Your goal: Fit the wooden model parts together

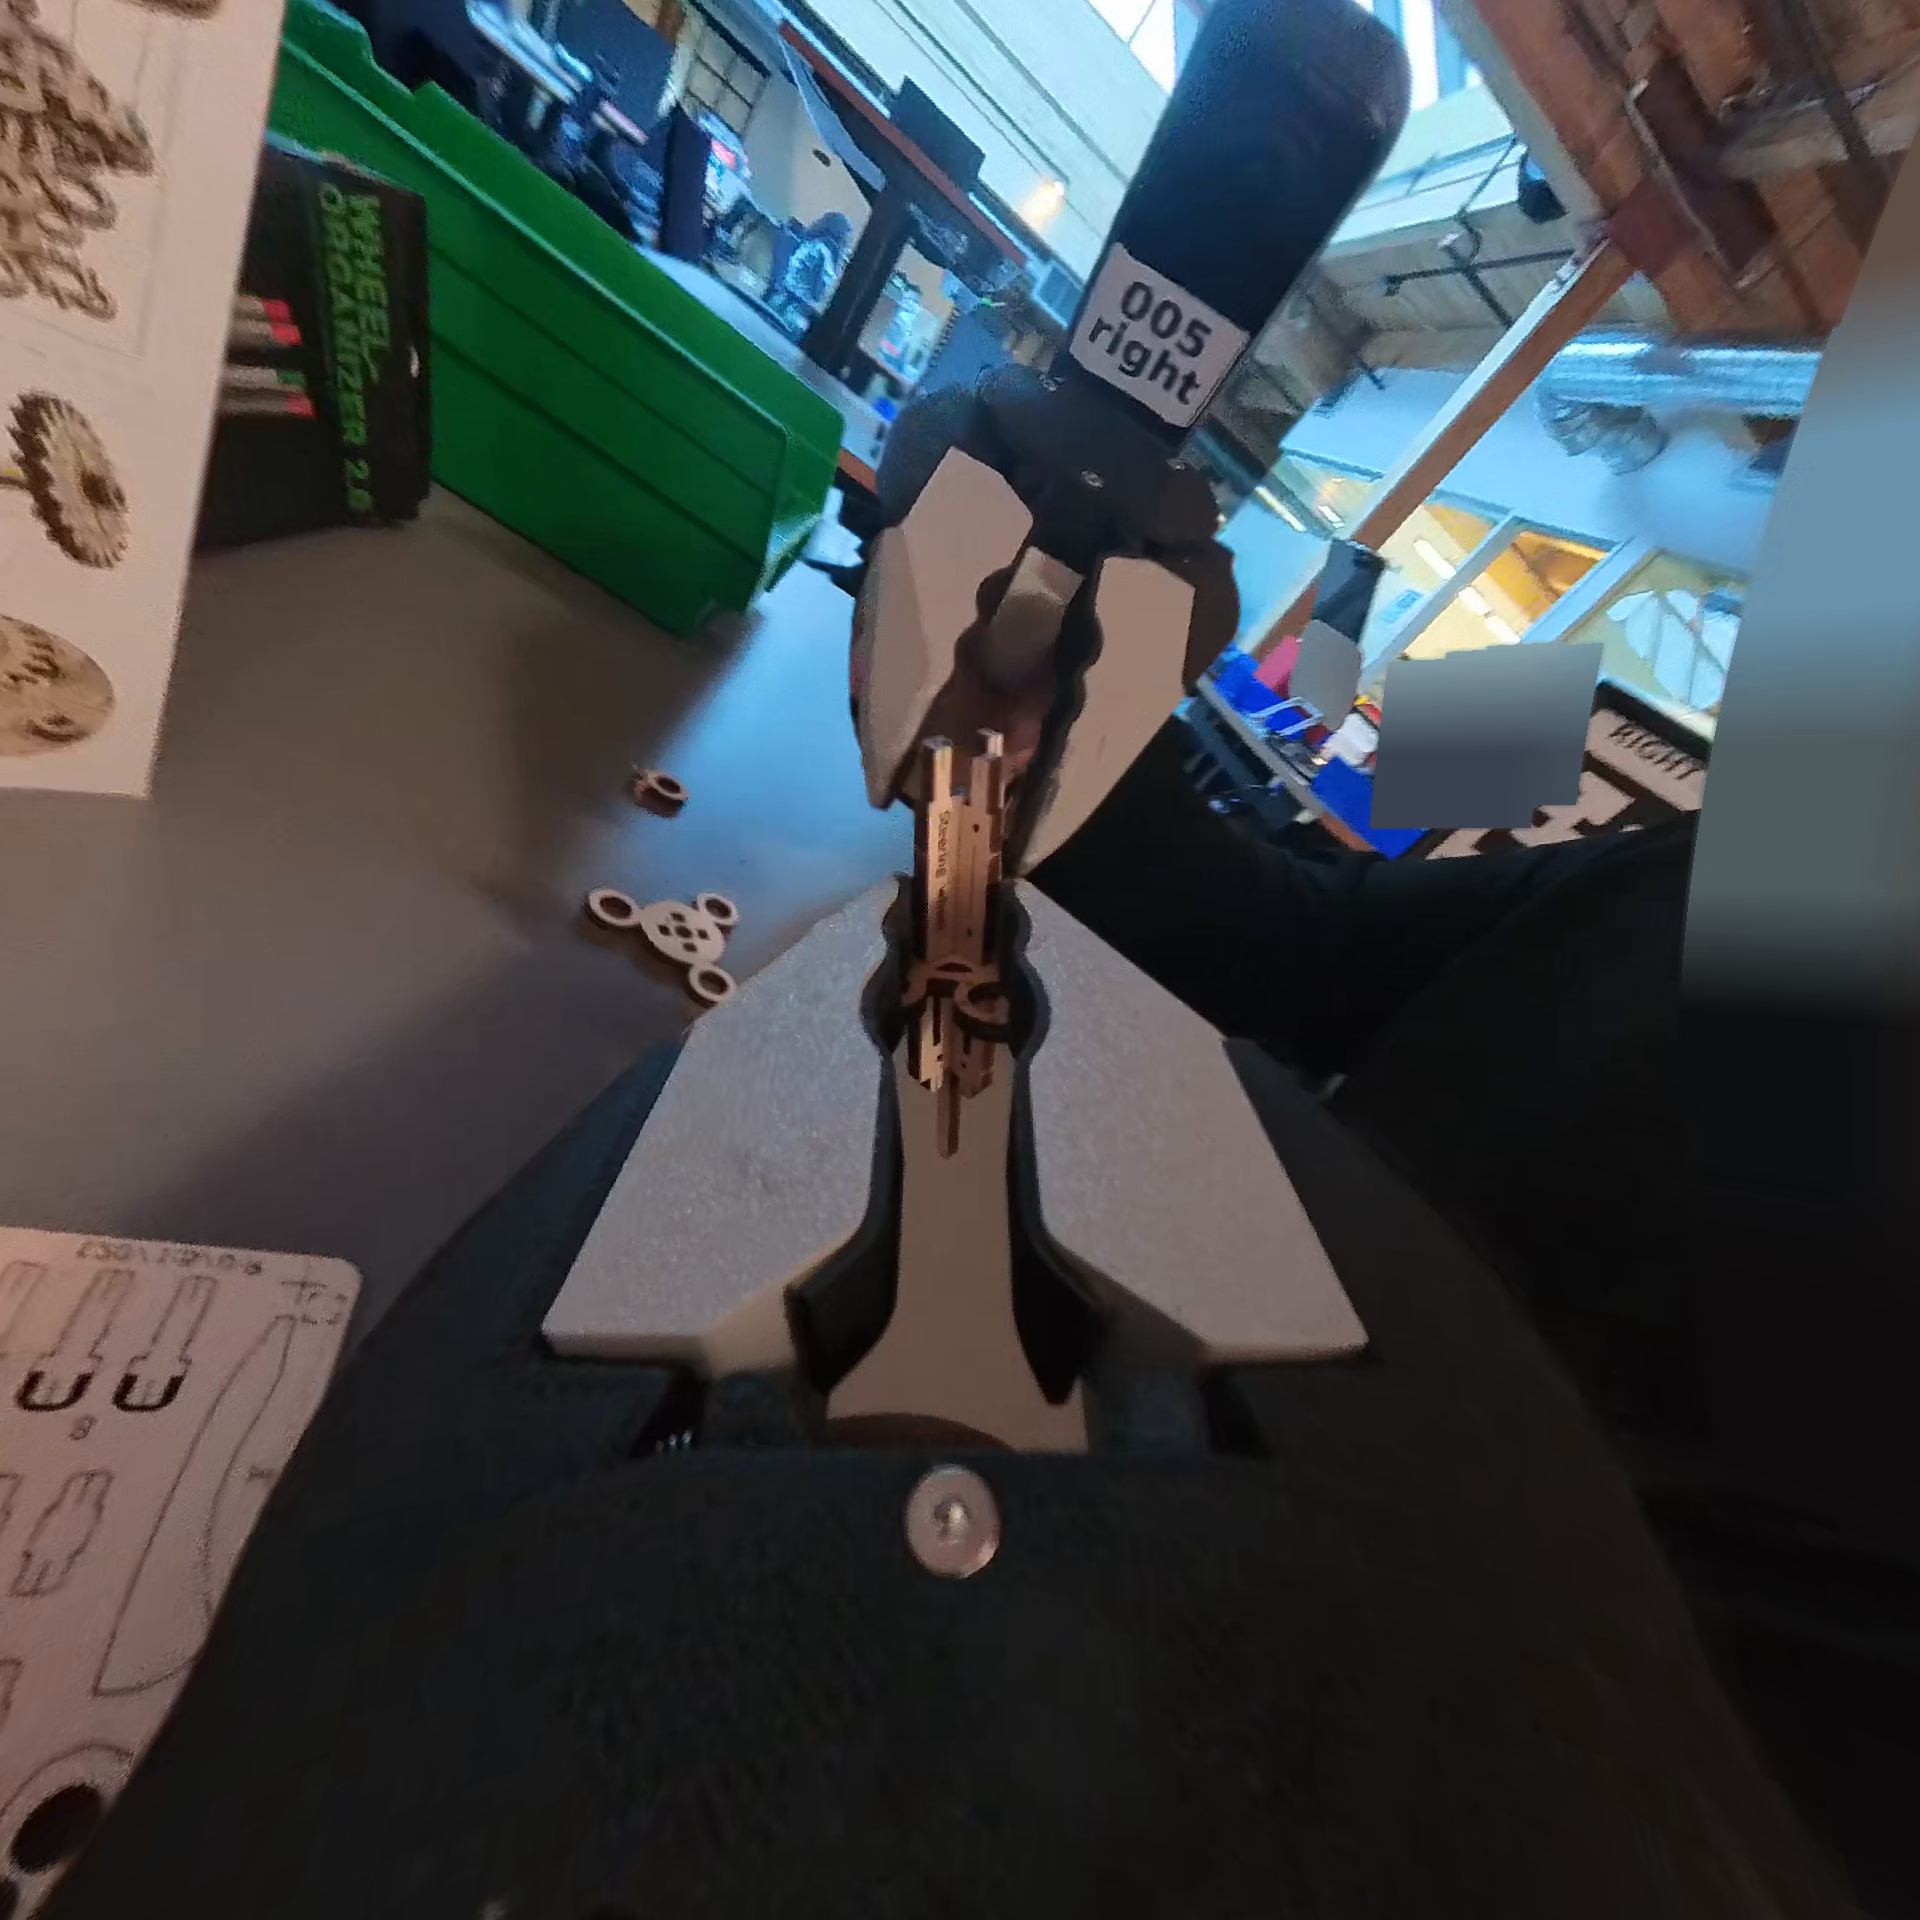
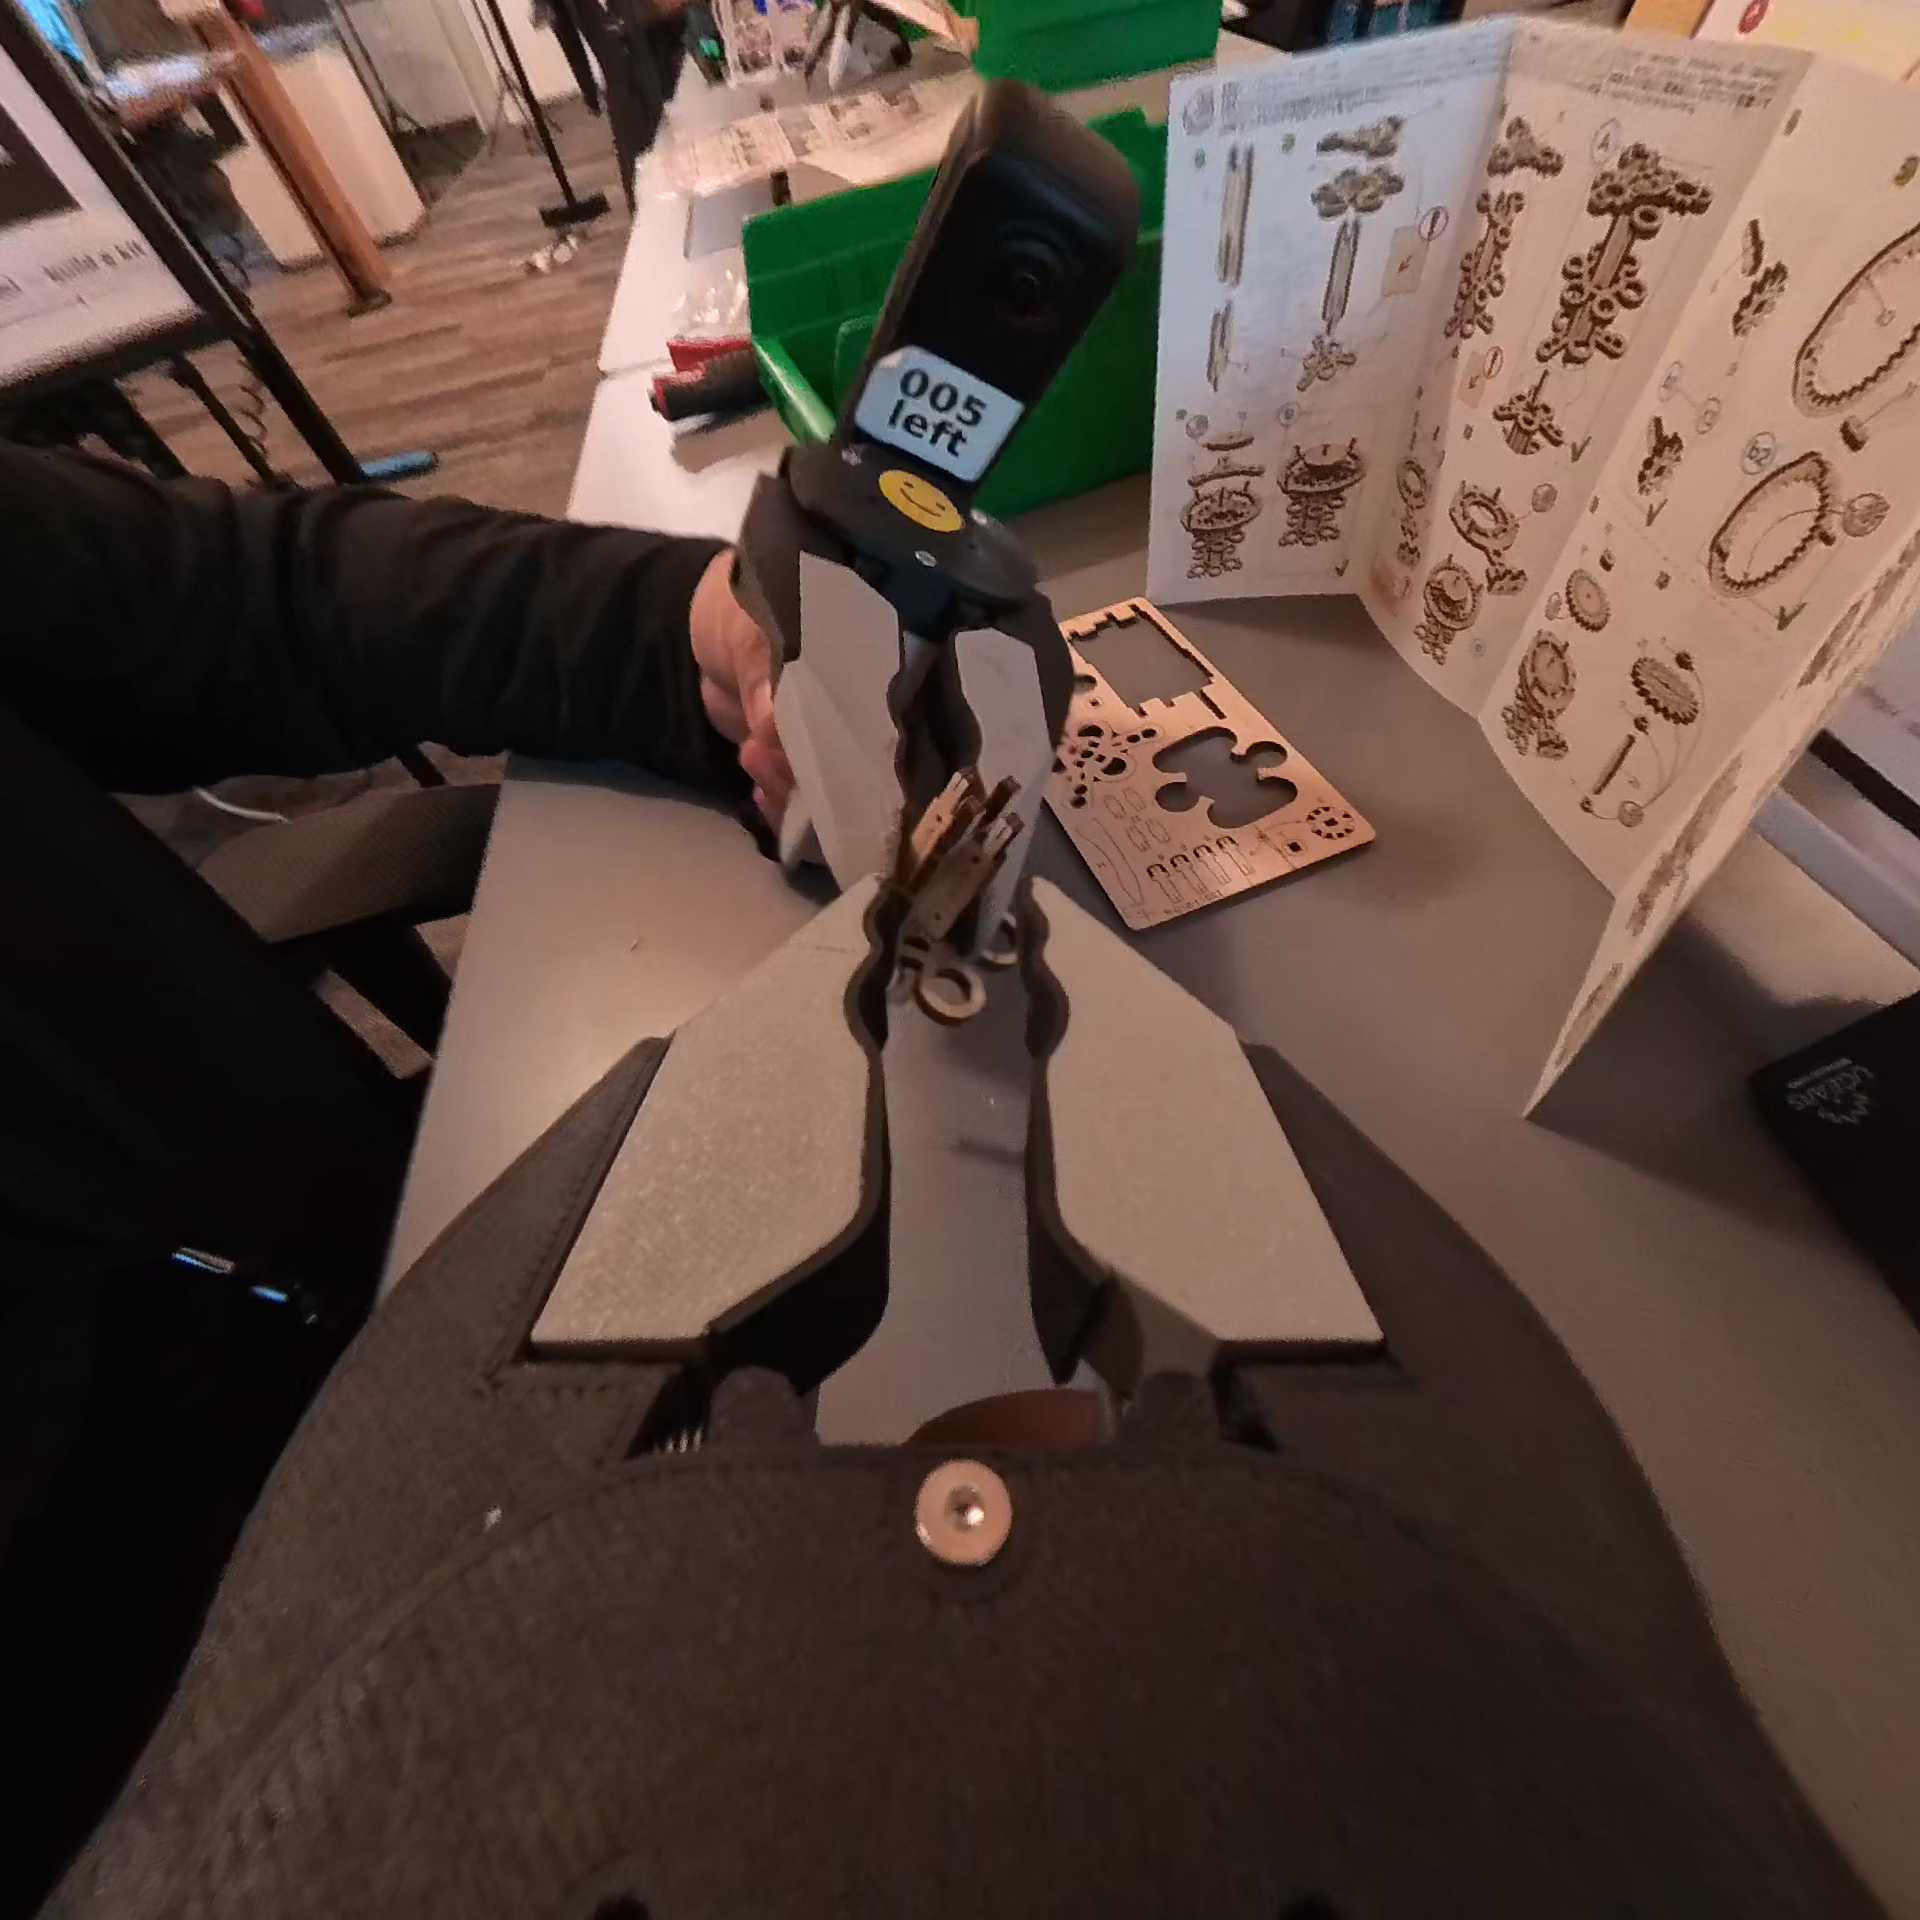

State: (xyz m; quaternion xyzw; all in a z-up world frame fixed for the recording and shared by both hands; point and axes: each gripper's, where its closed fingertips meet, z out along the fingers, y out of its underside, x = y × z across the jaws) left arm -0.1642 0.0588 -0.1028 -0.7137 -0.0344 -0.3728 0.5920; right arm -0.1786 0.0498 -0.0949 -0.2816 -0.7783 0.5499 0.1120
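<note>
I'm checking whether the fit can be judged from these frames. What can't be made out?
- Where the wooden assembly joins: left wrist view, hidden between the left gripper jaws.
- Its far end: right wrist view, covered by the right gripper.
- Wooden sheet: left wrist view, cut off by the frame edge.

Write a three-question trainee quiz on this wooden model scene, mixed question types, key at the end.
1. True or false: both grippers grip the same wooden strip assembly.
2. Which loose part lies on the table nearest the left gripper? A) three-lobed wooden piece B) gear C) screw
3. Fill in: the folded instruction sheet stands ____ the punched wooden sheet, seen from the right gripper.

Key: 1 true; 2 A; 3 behind
</note>
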